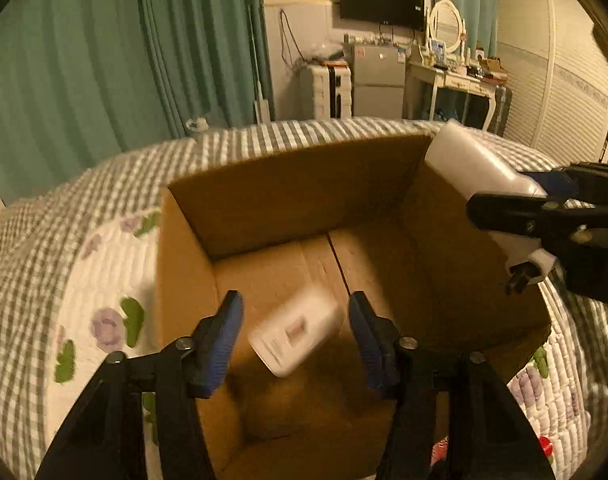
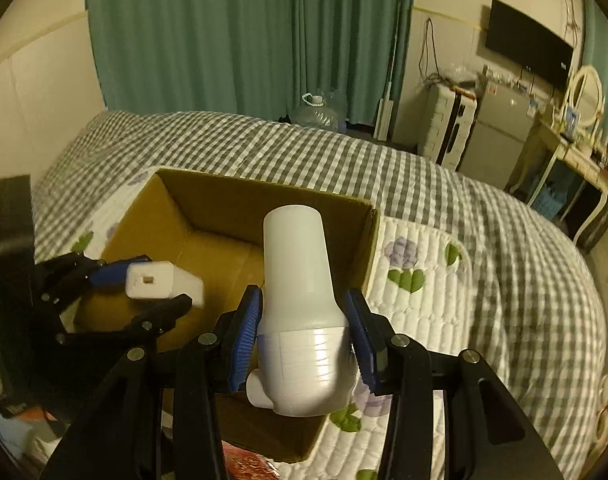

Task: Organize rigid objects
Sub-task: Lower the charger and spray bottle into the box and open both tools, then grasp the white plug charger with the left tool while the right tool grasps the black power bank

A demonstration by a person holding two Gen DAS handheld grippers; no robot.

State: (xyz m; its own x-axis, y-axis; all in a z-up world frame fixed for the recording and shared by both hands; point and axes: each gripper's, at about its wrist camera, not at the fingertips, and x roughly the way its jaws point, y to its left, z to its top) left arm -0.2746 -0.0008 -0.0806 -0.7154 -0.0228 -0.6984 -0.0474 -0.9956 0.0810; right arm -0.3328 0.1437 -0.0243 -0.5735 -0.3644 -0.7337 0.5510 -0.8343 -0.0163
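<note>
Dropping items into the cardboard box on the bed.
Left hand-held gripper hangs spread above the box, the blurred white adapter loose between its fingers and likely to tumble awkwardly. Right hand-held gripper, just to its right, clamps the white bottle at the box's near rim; releasing there could bounce it off onto the bed.

The box sits on the bed. A small block is between the left tongs, over the box. A bottle is in the right tongs, above the box's right side.
</note>
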